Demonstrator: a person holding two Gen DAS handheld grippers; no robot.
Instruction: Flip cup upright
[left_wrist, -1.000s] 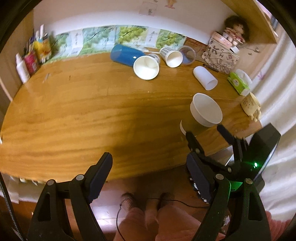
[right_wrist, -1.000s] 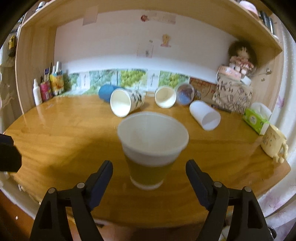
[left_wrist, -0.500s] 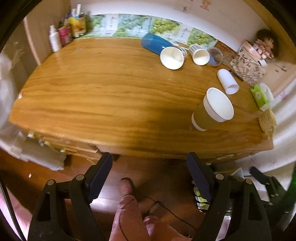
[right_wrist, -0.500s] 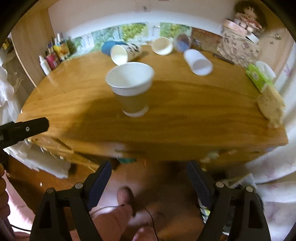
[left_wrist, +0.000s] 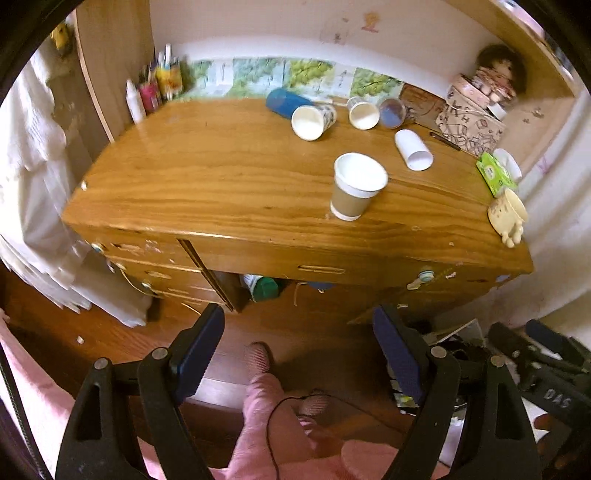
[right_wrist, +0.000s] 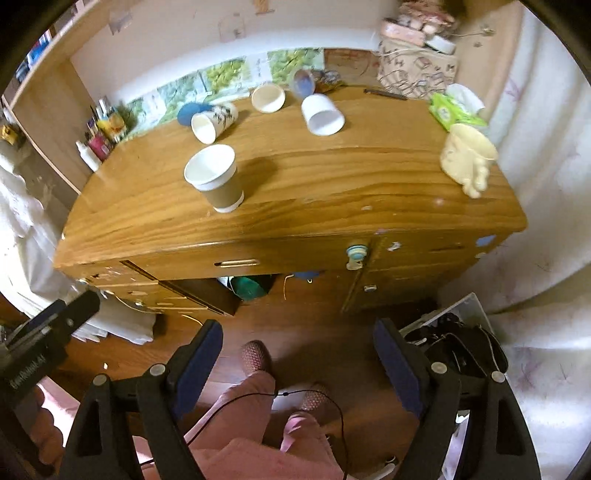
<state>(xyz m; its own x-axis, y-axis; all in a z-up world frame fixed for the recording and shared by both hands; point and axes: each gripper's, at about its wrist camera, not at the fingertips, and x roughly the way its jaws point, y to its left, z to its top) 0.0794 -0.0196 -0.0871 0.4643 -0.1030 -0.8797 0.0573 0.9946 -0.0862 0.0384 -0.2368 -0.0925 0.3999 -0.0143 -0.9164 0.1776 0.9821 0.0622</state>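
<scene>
A brown paper cup with a white rim stands upright on the wooden desk near its front edge; it also shows in the right wrist view. My left gripper is open and empty, held well back from the desk above the floor. My right gripper is also open and empty, equally far back. Each gripper shows at the edge of the other's view.
Several cups lie on their sides at the back of the desk: a patterned one, a blue one, a white one. A cream mug and tissue pack sit at the right. Legs in pink trousers are below.
Both grippers have pulled back and away from the desk. The brown cup, between the right fingers a second ago, now stands alone on the desk.
</scene>
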